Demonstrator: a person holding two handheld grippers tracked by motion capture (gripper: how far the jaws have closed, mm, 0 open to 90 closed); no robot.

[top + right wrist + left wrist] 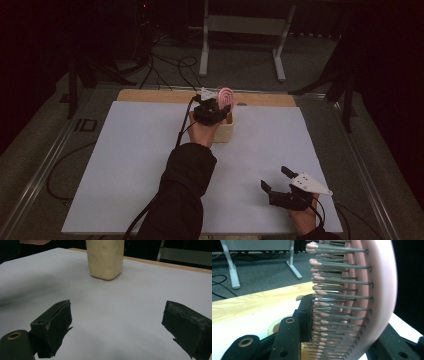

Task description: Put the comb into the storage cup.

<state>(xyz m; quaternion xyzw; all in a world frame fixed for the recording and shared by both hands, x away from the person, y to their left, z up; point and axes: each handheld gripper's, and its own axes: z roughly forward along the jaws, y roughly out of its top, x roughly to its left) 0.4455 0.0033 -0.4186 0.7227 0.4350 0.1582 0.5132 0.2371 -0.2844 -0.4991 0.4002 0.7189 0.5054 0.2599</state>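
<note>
Clamping the pink brush (352, 302) upright, your left tool (216, 108) holds it right over the cream box (223, 131); your right tool (278, 180), well short of that box, gapes wide, holding nothing.

White-covered counter with one cream container on it

The counter (150, 165) carries a white sheet that covers nearly all of its top; a strip of light wood (150, 95) stays bare along the 12 o'clock edge, and metal rails run down the 9 and 3 o'clock sides. A cream, rounded-corner container (225, 131) stands upright on the sheet, just inside the 12 o'clock edge and slightly right of centre; in the right gripper view it (105, 258) rises at 12 o'clock, with its base flat on the white surface. Around the counter lies grey carpeted floor (240, 65), with black cables trailing at 11 o'clock.
</note>
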